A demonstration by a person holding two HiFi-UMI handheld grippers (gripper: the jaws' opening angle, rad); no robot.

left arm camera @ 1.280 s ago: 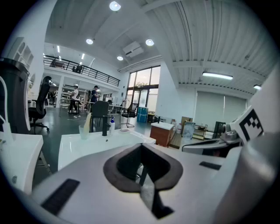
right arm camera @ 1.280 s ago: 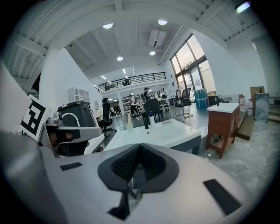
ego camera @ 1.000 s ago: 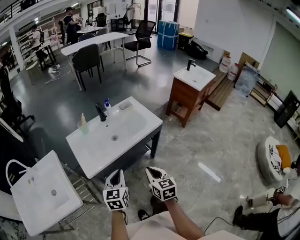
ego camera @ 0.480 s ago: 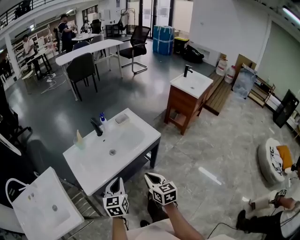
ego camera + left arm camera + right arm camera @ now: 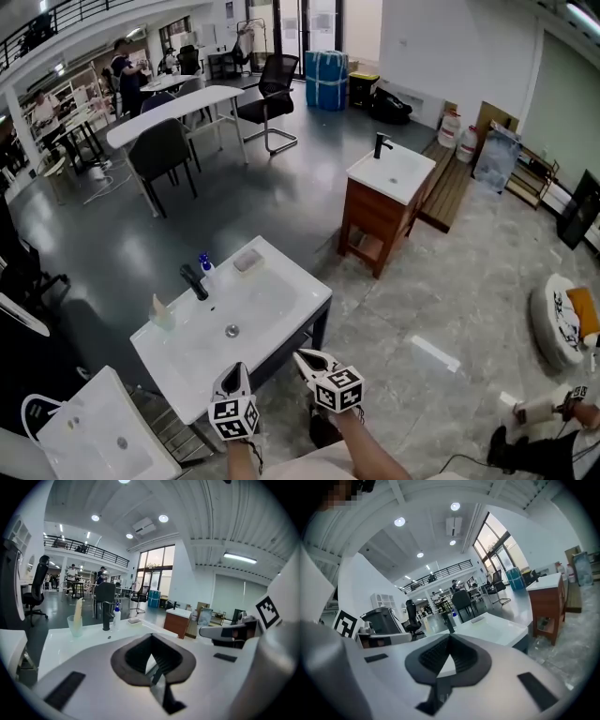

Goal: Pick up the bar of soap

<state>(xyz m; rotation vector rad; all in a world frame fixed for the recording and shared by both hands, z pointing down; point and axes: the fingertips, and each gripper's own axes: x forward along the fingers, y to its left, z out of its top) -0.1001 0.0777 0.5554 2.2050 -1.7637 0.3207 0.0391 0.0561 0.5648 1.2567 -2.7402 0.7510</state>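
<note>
The bar of soap [image 5: 248, 260] lies pale in a small dish at the far edge of the white sink counter [image 5: 281, 323], right of the black faucet [image 5: 194, 281]. It also shows small in the left gripper view as the soap [image 5: 134, 620] and in the right gripper view as the soap [image 5: 477, 619]. My left gripper [image 5: 233, 374] and right gripper [image 5: 307, 358] hang side by side just short of the counter's near edge, well away from the soap. Both are shut with nothing between the jaws, as the left gripper [image 5: 151, 637] and right gripper [image 5: 450, 637] show in their own views.
A blue-capped bottle [image 5: 204, 265] and a cup [image 5: 161, 314] stand by the faucet. Another white basin [image 5: 103, 441] sits at lower left. A wooden cabinet with a sink [image 5: 391, 172] stands behind on the right. A person [image 5: 548, 441] is on the floor at lower right.
Both grippers have moved forward toward the white sink counter, which now lies closer in front of them. Their jaws stay shut.
</note>
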